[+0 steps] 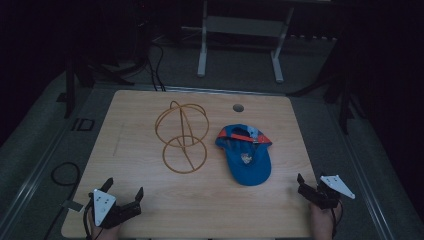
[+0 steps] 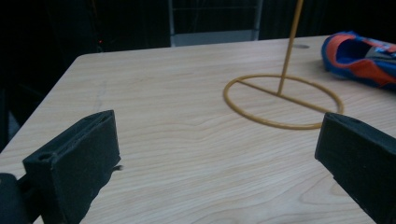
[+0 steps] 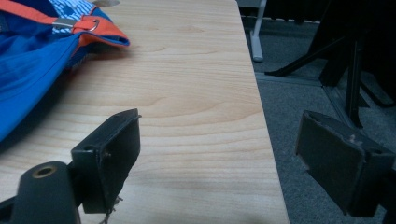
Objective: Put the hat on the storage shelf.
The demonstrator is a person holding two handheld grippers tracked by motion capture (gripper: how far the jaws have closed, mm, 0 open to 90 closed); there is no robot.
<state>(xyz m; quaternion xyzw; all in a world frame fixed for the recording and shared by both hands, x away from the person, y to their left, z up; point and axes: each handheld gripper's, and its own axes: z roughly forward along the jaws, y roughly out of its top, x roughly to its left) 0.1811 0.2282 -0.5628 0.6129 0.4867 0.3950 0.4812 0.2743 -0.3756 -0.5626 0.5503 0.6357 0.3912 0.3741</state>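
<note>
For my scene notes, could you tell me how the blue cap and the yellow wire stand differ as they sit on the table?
The blue cap is soft fabric with orange trim, lying low; the yellow wire stand is a thin open frame of rings rising from its flat ring base. The cap lies nearer the right gripper, the stand nearer the left gripper. Both rest untouched on the wooden table.

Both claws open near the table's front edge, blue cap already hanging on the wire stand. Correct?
Not quite. In the high view the blue cap lies flat on the table to the right of the wire stand, not on it. The left claw and right claw are open, near the front edge.
</note>
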